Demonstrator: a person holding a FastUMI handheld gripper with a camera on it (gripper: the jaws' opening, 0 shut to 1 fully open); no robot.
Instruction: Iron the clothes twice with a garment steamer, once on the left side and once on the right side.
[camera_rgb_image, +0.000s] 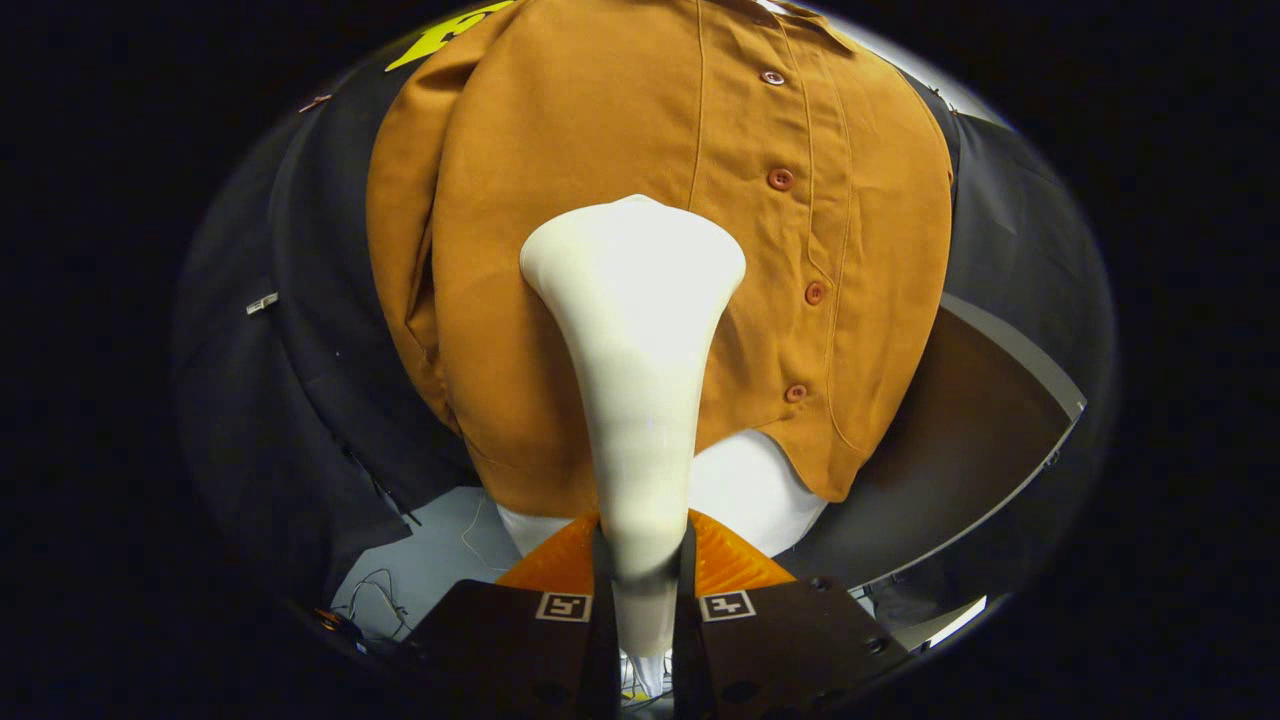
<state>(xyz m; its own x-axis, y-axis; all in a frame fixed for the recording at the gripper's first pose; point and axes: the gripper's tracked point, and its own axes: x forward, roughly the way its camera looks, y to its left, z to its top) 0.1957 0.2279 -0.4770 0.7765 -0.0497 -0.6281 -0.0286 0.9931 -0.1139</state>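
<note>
A brown button-up shirt (560, 180) hangs on a white mannequin torso (750, 490) straight ahead. Its row of red buttons (780, 179) runs down to the right of the steamer. My gripper (643, 560) is shut on the handle of a white garment steamer (640, 330). The steamer rises from between my fingers, and its wide flared head (633, 255) sits against the shirt's left panel at about mid height, left of the button placket. The shirt's hem hangs just beyond my fingers.
Black cloth (300, 330) hangs behind the shirt on the left. A dark curved panel with a pale edge (1000, 400) stands to the right. Thin cables (385, 590) lie on the pale floor below left.
</note>
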